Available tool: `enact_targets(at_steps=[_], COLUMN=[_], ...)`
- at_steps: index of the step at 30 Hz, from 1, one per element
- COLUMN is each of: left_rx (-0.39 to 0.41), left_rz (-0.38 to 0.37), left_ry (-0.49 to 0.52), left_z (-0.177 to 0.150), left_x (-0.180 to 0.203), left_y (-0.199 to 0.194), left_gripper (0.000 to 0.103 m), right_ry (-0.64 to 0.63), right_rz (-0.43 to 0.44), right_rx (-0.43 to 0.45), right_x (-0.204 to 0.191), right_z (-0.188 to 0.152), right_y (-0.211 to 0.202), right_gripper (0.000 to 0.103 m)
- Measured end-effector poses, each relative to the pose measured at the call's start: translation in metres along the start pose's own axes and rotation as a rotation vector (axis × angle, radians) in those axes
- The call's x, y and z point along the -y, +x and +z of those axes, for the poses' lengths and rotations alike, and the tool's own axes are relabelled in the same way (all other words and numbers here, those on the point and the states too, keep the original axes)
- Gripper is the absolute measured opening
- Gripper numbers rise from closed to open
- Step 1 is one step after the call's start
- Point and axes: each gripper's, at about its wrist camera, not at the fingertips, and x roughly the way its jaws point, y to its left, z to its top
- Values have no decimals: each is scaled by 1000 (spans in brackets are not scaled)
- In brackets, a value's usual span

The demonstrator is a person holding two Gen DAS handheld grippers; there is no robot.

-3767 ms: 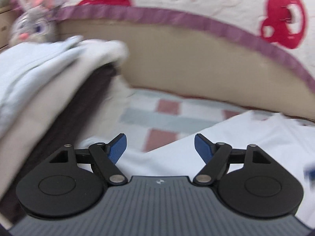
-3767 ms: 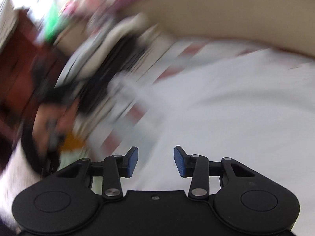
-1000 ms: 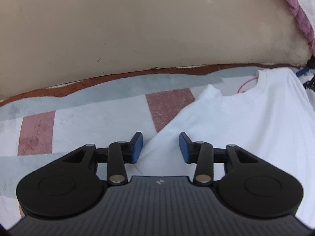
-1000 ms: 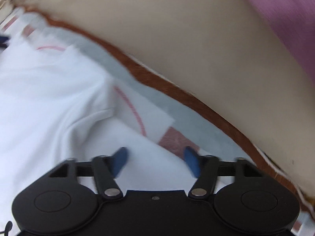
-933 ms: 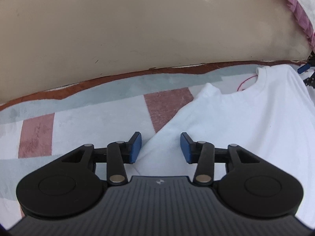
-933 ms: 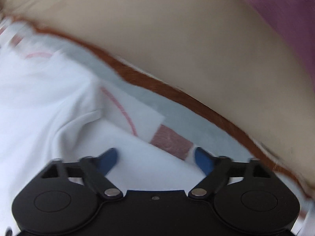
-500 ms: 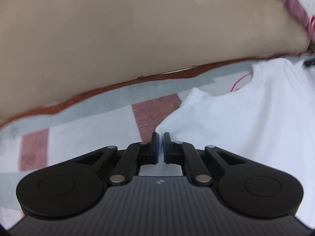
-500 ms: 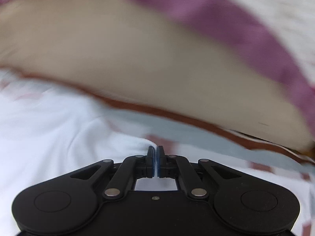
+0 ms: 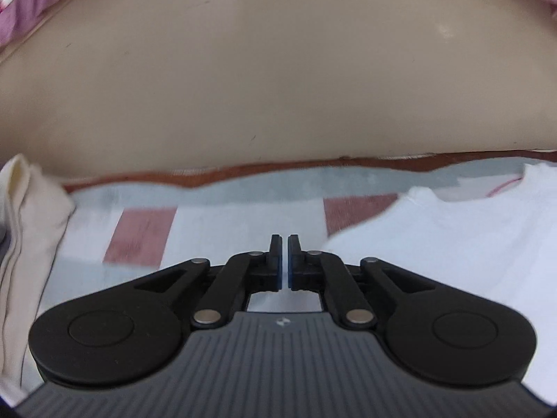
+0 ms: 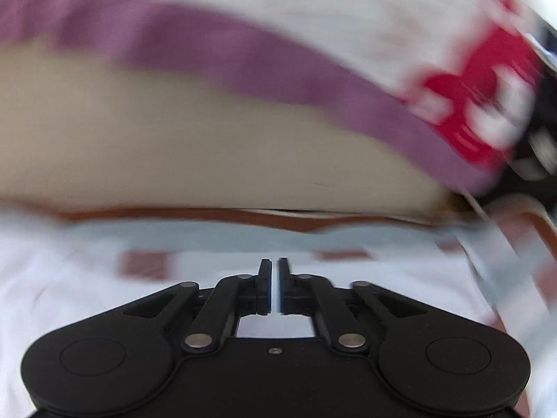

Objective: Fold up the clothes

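A white T-shirt (image 9: 452,240) lies on the checked bedsheet (image 9: 222,219) at the right of the left wrist view, its pink-stitched collar at the far right. My left gripper (image 9: 283,261) is shut, and white cloth shows between its pads and under the jaws. In the blurred right wrist view the white T-shirt (image 10: 45,285) spreads to the left. My right gripper (image 10: 274,285) is shut, with white cloth showing between and below its pads.
A beige padded headboard (image 9: 278,87) with a purple trimmed quilt (image 10: 243,66) above it closes off the far side. A pile of cream folded clothes (image 9: 24,230) sits at the left edge. A red cartoon print (image 10: 480,104) shows at the upper right.
Both grippers closed on the shirt's shoulder edges about half a second ago. Since then both have moved outward: the left to the left, the right to the right, with motion blur.
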Motion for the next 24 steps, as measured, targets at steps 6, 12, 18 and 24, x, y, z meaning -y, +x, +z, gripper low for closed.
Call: enact_targets(at_steps=[6, 12, 18, 24], left_rx=[-37, -78, -128, -213], left_rz=[-101, -158, -158, -77], left_ry=[-28, -15, -50, -15], left_z=[-27, -47, -61, -89], left_x=[14, 41, 50, 25], left_y=[-37, -61, -75, -93], left_gripper=[44, 44, 44, 44], right_ry=[548, 731, 679, 557], right_rz=[246, 391, 227, 99], right_rx=[-134, -175, 24, 149], right_x=[88, 84, 57, 82], right_z=[-53, -91, -67, -58], right_y=[-20, -7, 12, -17], right_gripper=[54, 67, 71, 4])
